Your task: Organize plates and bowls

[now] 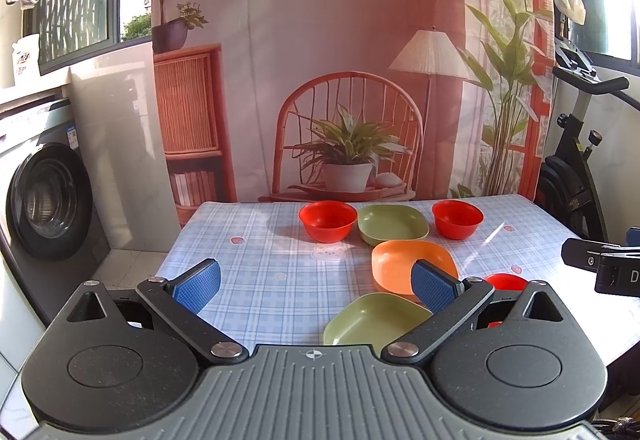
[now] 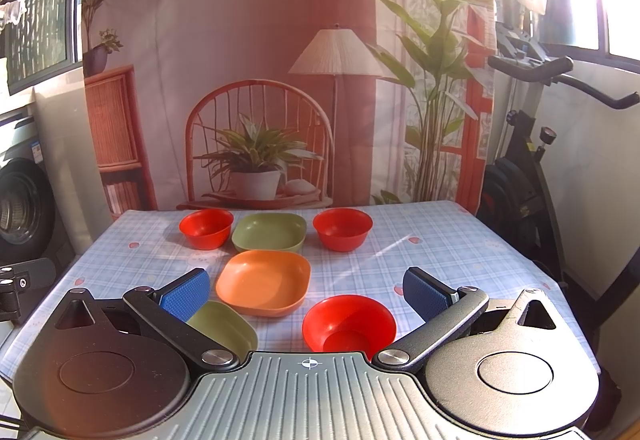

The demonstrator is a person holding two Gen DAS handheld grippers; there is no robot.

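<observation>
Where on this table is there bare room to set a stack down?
Bare cloth lies left of the left red bowl and orange plate, and right of the right red bowl. The middle is crowded: far green plate, near green plate and near red bowl.

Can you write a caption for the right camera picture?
Open right gripper above a checked table holding three red bowls and three square plates.
</observation>
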